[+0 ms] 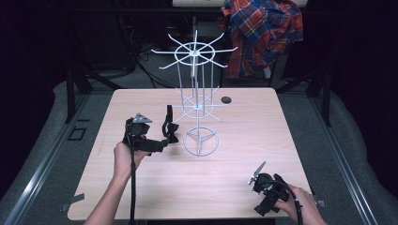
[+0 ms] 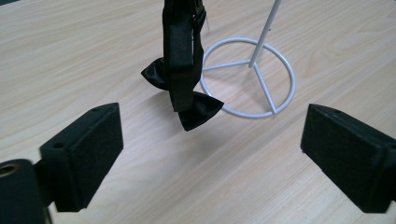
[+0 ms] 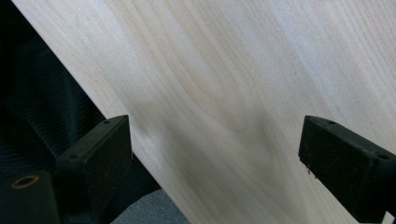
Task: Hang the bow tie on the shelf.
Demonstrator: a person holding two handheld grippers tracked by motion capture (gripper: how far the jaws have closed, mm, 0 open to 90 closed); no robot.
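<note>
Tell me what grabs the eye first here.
The white wire rack standing mid-table, with a black bow tie hanging from one of its lower arms just above the wood beside the ring base. The left gripper sits right in front of the tie, jaws wide open and nothing between them. Behind the table, a red plaid shirt stands out against the dark room.

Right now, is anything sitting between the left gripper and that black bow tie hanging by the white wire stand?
Nothing visible does. The left gripper stands open, and only bare table lies between its jaws and the bow tie, which hangs just ahead. The stand's ring base sits beside and behind the tie, not in front.
</note>
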